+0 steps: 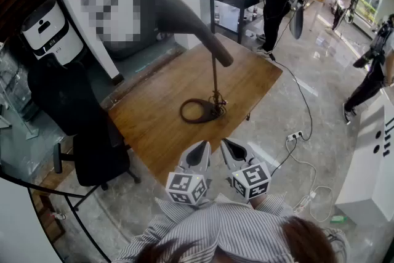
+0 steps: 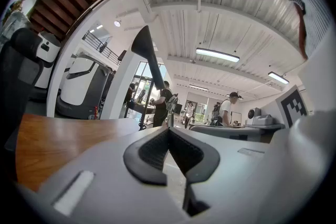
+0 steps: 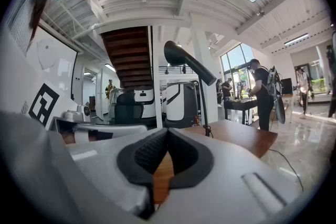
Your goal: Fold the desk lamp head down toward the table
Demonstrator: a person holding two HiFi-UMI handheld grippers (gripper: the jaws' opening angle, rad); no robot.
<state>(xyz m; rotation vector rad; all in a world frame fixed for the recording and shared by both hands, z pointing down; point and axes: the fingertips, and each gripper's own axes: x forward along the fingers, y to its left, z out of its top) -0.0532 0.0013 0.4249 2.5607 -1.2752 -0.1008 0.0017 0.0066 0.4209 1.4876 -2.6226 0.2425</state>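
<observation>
Now: one desk lamp (image 1: 206, 40) on one table (image 1: 157, 111); left tongs (image 1: 203, 146), right tongs (image 1: 228, 145) pressed together, empty.

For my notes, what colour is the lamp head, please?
Dark grey; the lamp head shows best in head view.

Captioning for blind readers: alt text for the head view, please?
A black desk lamp with a ring base stands on a brown wooden table, its long head raised. The grey left claw and grey right claw, both shut and empty, hover at the table's near edge.
</observation>
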